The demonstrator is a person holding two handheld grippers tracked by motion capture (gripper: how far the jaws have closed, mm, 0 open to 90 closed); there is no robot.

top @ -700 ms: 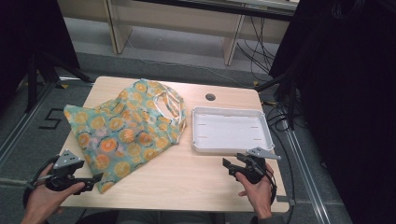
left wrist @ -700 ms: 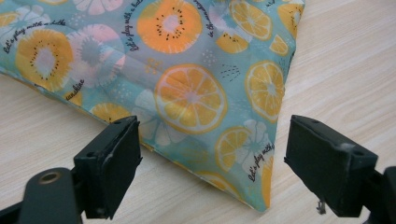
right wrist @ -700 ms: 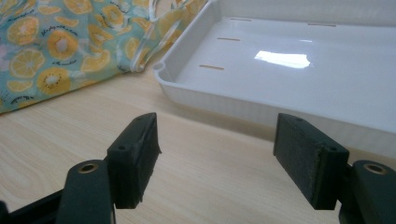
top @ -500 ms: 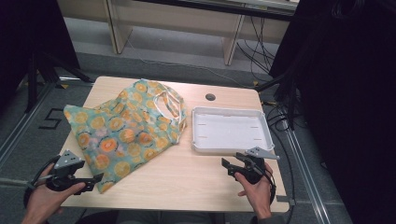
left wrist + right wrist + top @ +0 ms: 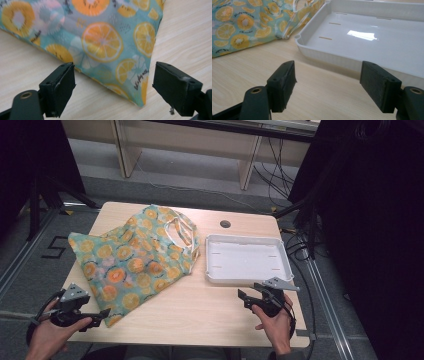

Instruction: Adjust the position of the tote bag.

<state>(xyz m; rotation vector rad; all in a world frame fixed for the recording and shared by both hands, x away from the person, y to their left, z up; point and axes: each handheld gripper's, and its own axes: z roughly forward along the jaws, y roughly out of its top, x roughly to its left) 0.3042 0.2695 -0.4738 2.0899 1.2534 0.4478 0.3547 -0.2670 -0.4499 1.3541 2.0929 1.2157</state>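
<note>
The fabric bag (image 5: 134, 261), printed with orange and lemon slices on a teal ground, is lying flat on the left half of the worktop (image 5: 200, 305), its long axis running diagonally from the near left corner toward the far middle, with the pale handles (image 5: 181, 231) pointing at the far edge beside the white tray (image 5: 247, 279). The left gripper (image 5: 97, 316) is sitting at the near left corner of the worktop, its jaws standing wide apart and holding nothing; in the left gripper view the bag's near corner (image 5: 140, 97) is lying directly ahead of the jaws and slightly toward the right one, flat on the wood and not yet between the pads. The right gripper (image 5: 248, 298) is resting near the front edge just before the tray, jaws likewise wide and empty, and is pointing at the tray's near wall (image 5: 329, 56); the bag is lying well off to its left. The left hand (image 5: 50, 337) is judged the nearer to the bag. Small dark script is appearing on the print by the corner (image 5: 141, 78), but it is too fine to be read; no brand is legible.
</note>
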